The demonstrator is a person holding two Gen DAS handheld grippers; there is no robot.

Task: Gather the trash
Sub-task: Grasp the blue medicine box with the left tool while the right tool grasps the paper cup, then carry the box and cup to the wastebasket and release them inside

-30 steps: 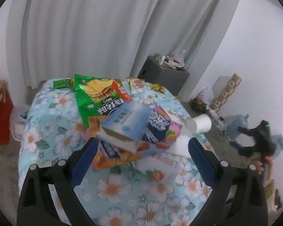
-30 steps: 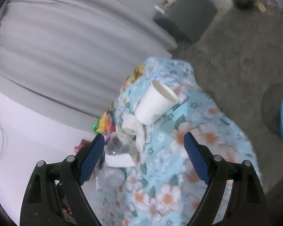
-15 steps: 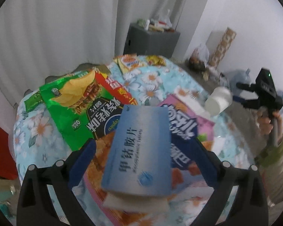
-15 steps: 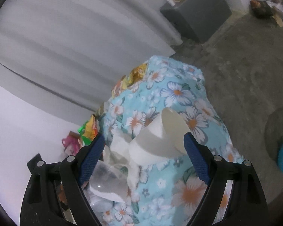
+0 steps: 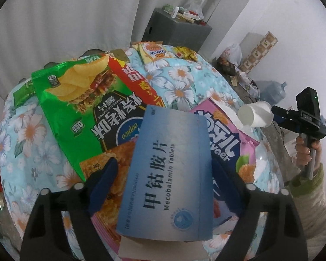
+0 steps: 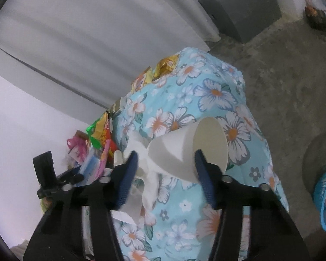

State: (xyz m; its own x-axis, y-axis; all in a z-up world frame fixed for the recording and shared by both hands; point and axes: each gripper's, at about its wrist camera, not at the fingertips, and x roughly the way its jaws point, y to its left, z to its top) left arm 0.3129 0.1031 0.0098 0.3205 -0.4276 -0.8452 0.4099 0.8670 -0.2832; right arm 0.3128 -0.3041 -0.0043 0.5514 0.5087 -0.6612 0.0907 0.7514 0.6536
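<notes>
A blue tablet box (image 5: 169,163) lies on a pile of snack wrappers, among them a green chip bag (image 5: 76,100) and a pink wrapper (image 5: 226,134). My left gripper (image 5: 164,163) straddles the box from above; its jaws are closing, with a gap still showing at the left finger. A white paper cup (image 6: 184,150) lies on its side by a crumpled tissue (image 6: 145,174) at the table's edge. My right gripper (image 6: 165,154) is closing around the cup; the right finger overlaps its body and the left finger stands just off its base. The same cup (image 5: 254,115) shows at that gripper's tip in the left wrist view.
The table wears a floral cloth (image 5: 180,80), with small yellow wrappers (image 5: 152,51) at its far end. A grey cabinet (image 5: 176,30) stands by the curtain. A blue basket (image 6: 325,198) sits on the concrete floor at right. A water jug (image 5: 271,91) stands by the wall.
My left gripper came in low over the blue box and its jaws narrowed. My right gripper moved up to the cup and its jaws drew in around it.
</notes>
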